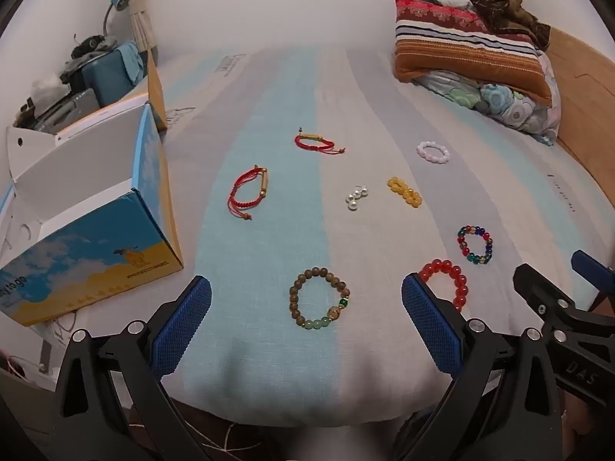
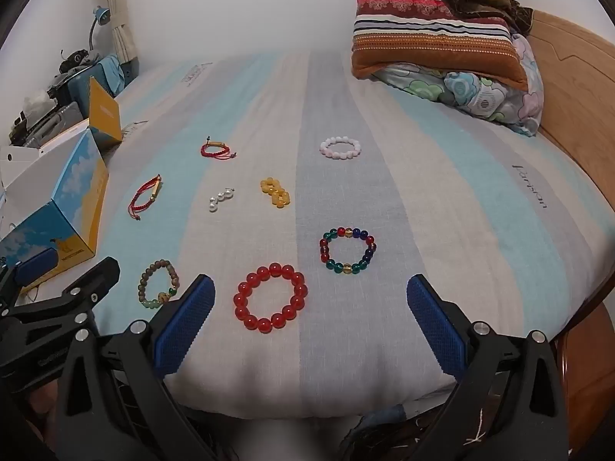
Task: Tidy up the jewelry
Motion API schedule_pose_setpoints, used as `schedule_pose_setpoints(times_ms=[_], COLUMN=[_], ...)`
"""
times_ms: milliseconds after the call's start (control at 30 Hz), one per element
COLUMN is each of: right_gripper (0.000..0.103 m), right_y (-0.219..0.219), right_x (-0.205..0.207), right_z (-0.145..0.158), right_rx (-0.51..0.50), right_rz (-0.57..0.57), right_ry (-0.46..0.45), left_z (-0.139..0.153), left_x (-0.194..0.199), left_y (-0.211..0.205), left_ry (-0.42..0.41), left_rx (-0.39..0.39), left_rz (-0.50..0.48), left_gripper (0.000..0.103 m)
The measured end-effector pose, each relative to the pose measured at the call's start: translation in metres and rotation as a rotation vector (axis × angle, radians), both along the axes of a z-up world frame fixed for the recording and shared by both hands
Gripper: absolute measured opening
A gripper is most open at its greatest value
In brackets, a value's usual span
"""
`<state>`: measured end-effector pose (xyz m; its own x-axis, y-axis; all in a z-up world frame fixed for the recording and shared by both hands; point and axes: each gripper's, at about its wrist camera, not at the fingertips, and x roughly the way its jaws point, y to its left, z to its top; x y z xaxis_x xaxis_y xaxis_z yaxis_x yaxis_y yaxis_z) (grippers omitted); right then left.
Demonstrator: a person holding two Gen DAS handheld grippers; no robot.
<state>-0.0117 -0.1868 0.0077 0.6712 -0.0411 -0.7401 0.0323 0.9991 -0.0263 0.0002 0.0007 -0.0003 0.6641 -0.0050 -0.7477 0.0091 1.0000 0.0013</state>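
We see eight pieces lying flat on the striped bed. Nearest us, a brown wooden bracelet [image 1: 319,298] at 6 o'clock, a red bead bracelet [image 2: 270,297] at 5, a multicoloured one [image 2: 348,250] at 4. Mid-bed: pearls [image 1: 356,196], yellow beads [image 1: 404,191], a red cord bracelet [image 1: 248,191] at 9. Farthest: another cord bracelet [image 1: 317,141] at 12, a pale pink bracelet [image 1: 433,152] at 2.

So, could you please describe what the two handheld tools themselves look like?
Both match: the left tool and right tool have black angular linkage frames with silver round pivot bolts and two blue cross-hatched pads each. Pale lettering marks the right one's frame in the left wrist view.
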Motion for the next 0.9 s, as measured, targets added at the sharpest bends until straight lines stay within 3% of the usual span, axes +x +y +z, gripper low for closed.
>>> schedule_pose_setpoints(times_ms=[167,233,900], right_gripper=[0.096,0.096,0.096], right_y=[0.001,-0.004,0.000], right_x=[-0.002,0.001,-0.003], right_z=[0.001,-0.002,0.004], right_rx=[0.013,0.017,0.017], right_rz=[0.001,0.001,0.026], right_ry=[-0.002,0.001,-0.019], left_z=[0.001,0.003,0.006], left_x=[-0.006,0.004,-0.007], left_y=[-0.006,-0.005,-0.002], left_ry=[-0.008,0.027,0.007], left_rx=[0.018,-0.004,-0.009], left_rz=[-0.001,-0.011,-0.019], left_gripper=[0.097,0.098,0.097])
